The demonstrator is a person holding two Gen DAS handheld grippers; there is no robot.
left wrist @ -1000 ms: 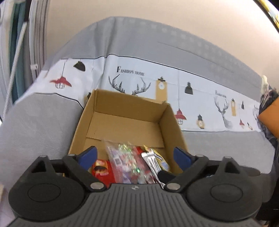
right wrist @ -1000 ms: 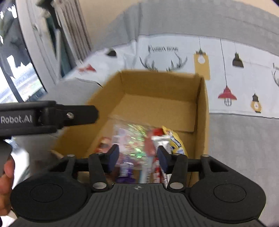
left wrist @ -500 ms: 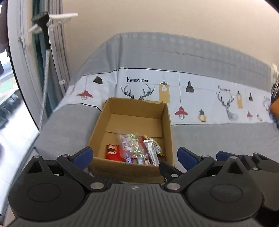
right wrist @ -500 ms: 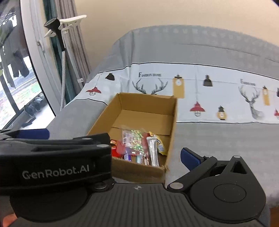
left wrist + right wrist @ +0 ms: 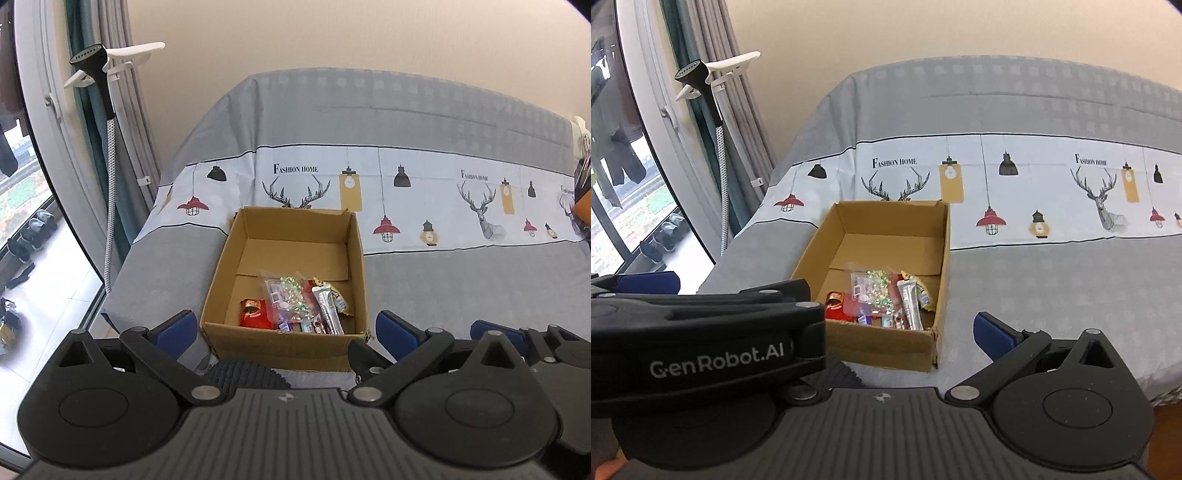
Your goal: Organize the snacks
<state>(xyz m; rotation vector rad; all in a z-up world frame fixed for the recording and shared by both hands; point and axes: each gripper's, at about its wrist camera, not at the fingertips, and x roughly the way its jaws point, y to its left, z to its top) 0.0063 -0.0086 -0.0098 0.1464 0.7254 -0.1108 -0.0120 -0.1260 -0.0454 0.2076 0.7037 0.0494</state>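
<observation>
Snacks (image 5: 295, 304) crowd box (image 5: 284, 341) near edge; far half bare.

The cardboard box (image 5: 288, 266) sits on the bed (image 5: 461, 288) near its left edge; the snacks (image 5: 295, 306) lie in the box's near half.

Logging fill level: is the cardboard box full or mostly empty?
Mostly empty. The cardboard box holds only a small pile of snack packets at its near end; its far floor is bare.
</observation>
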